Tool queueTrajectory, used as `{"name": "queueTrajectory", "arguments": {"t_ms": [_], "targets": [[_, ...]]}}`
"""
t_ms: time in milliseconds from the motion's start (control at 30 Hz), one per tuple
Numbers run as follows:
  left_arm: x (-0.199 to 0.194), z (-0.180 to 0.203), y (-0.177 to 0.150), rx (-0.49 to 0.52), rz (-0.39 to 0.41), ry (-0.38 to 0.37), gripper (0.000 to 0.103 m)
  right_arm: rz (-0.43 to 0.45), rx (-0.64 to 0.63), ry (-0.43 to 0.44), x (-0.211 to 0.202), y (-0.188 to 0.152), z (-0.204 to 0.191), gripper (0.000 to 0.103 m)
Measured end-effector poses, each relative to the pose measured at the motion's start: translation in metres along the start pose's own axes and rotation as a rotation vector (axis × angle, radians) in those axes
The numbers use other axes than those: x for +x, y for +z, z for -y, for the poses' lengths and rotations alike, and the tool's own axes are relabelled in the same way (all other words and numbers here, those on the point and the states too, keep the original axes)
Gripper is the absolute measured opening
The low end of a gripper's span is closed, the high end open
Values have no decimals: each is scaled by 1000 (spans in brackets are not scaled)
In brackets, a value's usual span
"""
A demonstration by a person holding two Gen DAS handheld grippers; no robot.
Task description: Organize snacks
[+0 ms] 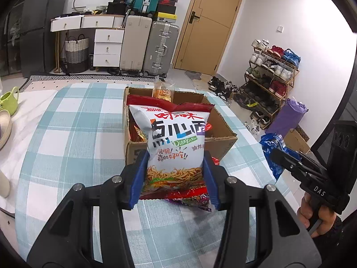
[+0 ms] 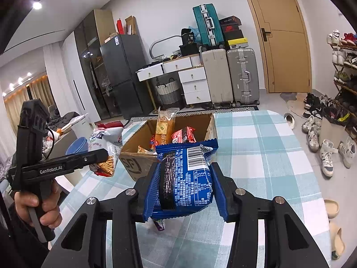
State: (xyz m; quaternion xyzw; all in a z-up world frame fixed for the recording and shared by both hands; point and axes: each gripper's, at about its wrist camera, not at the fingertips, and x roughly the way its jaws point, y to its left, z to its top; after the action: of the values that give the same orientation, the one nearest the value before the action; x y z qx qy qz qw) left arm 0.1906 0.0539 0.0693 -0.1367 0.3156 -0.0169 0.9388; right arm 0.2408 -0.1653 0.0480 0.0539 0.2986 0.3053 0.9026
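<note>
Both grips loaded, left gripper (image 1: 175,174) clamping the white noodle bag (image 1: 173,140), right gripper (image 2: 186,187) clamping the blue packet (image 2: 186,178), both just before the cardboard box (image 1: 221,134): carry each over its rim, release one at a time

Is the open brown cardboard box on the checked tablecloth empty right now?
No, the open brown cardboard box already holds several snack packets, among them a tall orange packet standing upright.

Two held snack bags (image 1: 176,147), one box (image 1: 223,138)
</note>
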Motion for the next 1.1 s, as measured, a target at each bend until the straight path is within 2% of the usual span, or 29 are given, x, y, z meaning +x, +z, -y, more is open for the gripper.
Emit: {"name": "queueTrajectory", "arguments": {"t_ms": [567,1100], "targets": [[25,-10,22,-1,-3,32,45,-19,-32,56,27,22,-7,45],[33,-18,49,-1,31,90,45,-1,-41,91,43,39,-1,45]]}}
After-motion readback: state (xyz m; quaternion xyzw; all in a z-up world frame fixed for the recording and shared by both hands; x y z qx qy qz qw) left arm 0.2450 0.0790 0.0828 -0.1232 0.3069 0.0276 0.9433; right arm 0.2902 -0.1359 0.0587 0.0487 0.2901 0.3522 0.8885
